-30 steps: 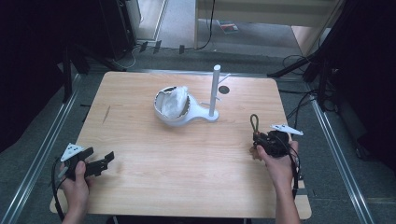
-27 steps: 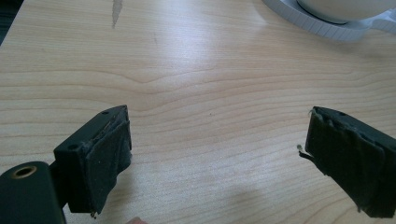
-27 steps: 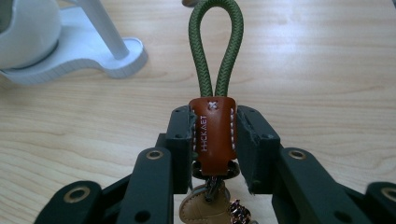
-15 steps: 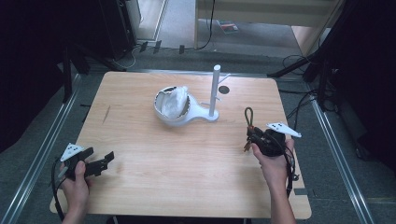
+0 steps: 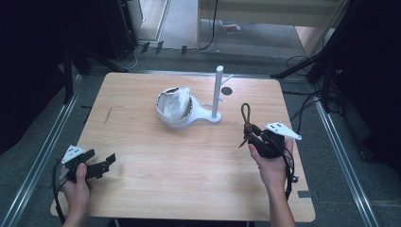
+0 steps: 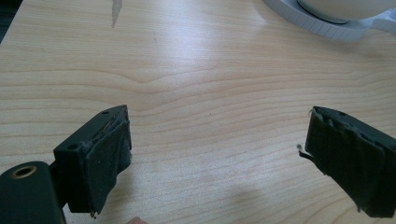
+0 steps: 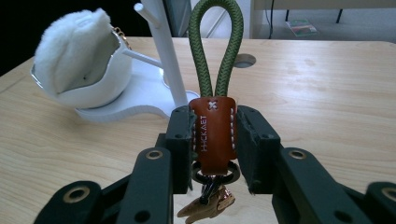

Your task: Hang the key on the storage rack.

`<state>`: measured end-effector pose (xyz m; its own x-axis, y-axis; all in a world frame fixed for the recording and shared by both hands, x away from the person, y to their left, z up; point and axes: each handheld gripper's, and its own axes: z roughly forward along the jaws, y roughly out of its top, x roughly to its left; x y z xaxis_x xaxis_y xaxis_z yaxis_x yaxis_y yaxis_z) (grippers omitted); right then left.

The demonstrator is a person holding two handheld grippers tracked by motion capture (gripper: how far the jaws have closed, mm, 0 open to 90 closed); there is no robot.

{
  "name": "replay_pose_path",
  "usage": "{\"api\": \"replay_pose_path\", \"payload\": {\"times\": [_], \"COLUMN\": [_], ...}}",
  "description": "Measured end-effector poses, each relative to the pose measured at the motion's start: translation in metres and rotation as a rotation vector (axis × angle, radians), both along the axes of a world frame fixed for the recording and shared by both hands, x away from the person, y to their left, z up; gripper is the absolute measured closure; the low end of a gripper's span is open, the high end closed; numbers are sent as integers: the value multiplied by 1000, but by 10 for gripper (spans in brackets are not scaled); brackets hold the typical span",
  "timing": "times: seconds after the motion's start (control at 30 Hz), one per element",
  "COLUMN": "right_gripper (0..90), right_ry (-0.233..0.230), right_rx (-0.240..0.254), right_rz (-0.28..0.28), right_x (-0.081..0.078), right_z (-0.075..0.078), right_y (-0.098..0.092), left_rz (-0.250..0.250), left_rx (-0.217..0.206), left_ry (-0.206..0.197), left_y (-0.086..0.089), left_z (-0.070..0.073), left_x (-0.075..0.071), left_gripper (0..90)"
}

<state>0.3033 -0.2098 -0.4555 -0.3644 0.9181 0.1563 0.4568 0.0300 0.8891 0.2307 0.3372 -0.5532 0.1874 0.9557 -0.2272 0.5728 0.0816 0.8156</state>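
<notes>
My right gripper [image 7: 214, 135] is shut on a keychain [image 7: 212, 128] by its brown leather tab. The green rope loop [image 7: 215, 44] stands up above the jaws, and a ring with small charms [image 7: 208, 205] hangs below them. In the high view the right gripper [image 5: 250, 133] holds the keychain [image 5: 246, 113] above the table's right side, a little right of the white stand [image 5: 218, 92]. The stand is a post with pegs [image 7: 161, 60] on a base joined to a white bowl [image 7: 86, 79] that holds something white and fluffy. My left gripper [image 5: 105, 163] rests open near the front left, nothing between its pads [image 6: 109, 149].
The wooden table [image 5: 142, 189] has a dark streak [image 5: 108, 116] at its left and a round hole [image 5: 227, 91] behind the stand. Metal rails [image 5: 340, 151] run along both sides. Cables and dark equipment [image 5: 118, 28] lie on the floor beyond the far edge.
My right gripper has risen and moved left and away from the front edge, toward the stand, with the keychain in it. The left gripper has stayed where it was.
</notes>
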Motion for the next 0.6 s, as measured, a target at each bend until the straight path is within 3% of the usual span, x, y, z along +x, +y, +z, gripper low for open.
{"api": "replay_pose_path", "payload": {"times": [0.2, 0.6], "right_gripper": [686, 684], "right_ry": [-18, -124], "right_rx": [7, 37], "right_rz": [16, 42], "right_x": [-2, -5], "right_z": [1, 0], "right_y": [9, 26], "left_rz": [0, 4], "left_rx": [0, 2], "left_ry": [0, 1], "left_y": [0, 0], "left_z": [0, 0], "left_x": [0, 0], "left_gripper": [77, 77]}}
